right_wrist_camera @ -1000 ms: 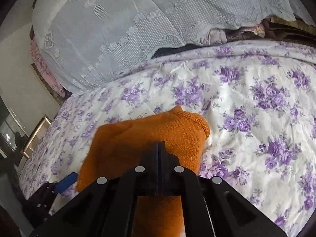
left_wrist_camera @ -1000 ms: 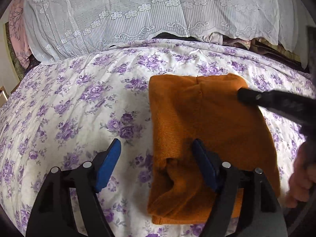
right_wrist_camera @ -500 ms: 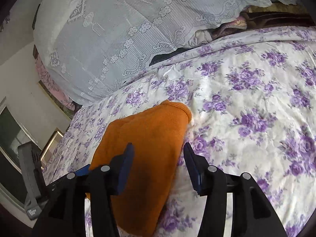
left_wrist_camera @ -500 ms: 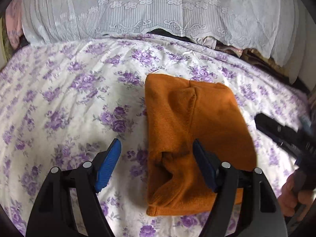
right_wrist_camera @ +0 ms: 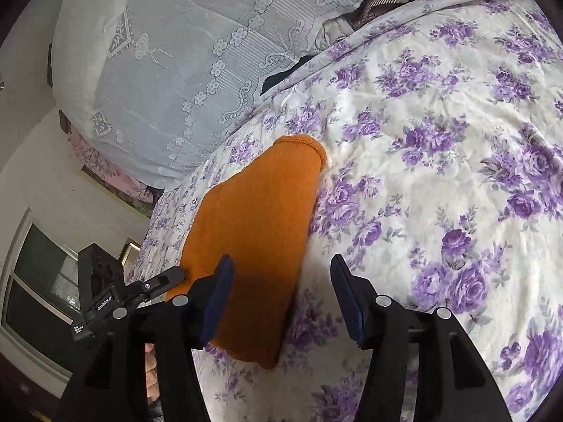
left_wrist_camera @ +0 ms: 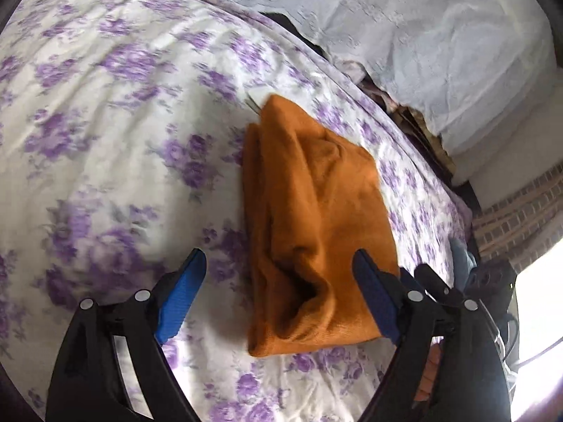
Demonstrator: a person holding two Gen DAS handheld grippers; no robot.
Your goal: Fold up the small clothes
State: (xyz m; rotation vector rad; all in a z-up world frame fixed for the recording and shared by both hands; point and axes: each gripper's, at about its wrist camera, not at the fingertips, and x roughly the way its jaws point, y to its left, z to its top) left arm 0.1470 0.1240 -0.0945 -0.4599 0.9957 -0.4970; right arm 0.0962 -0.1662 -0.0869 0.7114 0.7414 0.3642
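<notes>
Both claws, left (left_wrist_camera: 279,293) and right (right_wrist_camera: 281,295), hang spread over the folded knit (left_wrist_camera: 316,232); we'd press it flat, gently.

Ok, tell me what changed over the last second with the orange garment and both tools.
The right tool let go: a second ago it was shut on the orange garment, and now it is open and drawn back, with nothing between its pads. The left tool stayed open. The garment stayed folded on the floral bedspread.
</notes>
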